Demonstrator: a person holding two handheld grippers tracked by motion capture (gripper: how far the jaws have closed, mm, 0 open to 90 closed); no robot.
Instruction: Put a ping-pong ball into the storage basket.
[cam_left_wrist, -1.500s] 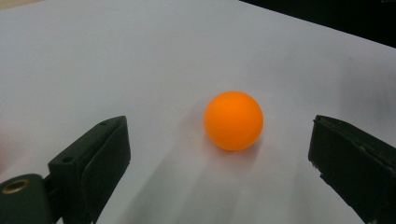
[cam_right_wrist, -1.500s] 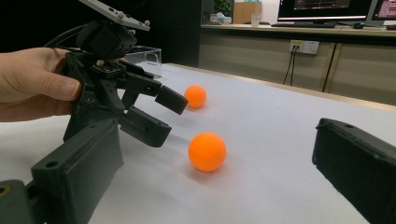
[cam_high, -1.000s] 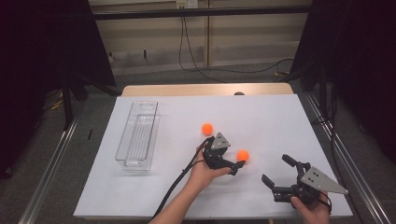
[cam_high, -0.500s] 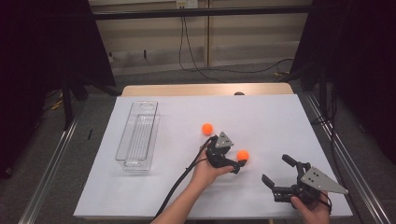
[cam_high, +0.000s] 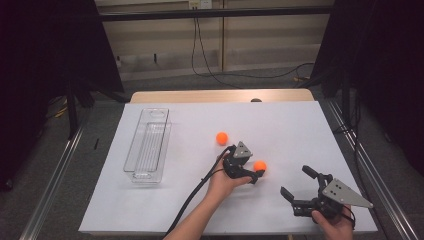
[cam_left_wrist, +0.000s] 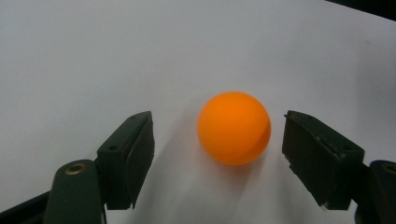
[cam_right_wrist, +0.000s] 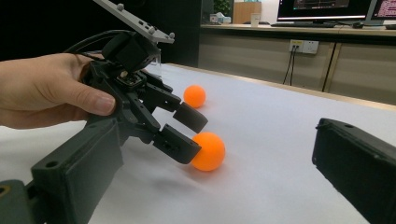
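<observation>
The left hand-held gripper (cam_high: 256, 174) lies low over the white surface (cam_high: 280, 125), its jaws set to either side of an orange ball (cam_high: 259, 166). In the left gripper view the ball (cam_left_wrist: 233, 127) sits on the surface between the two pads with a gap on each side, wider toward the left pad; the jaws have just been closing and are not yet pressing on it. The right hand-held gripper (cam_high: 296, 186) rests near the front right corner, jaws spread wide with nothing between them, a little way from the ball. A second ball (cam_high: 221, 138) lies just behind the left hand (cam_high: 225, 182), apart from it. A clear tray (cam_high: 148, 145) stands well off to the left, near that edge. The far half and right side of the surface are open, and bare sheet separates the two grippers.
</observation>
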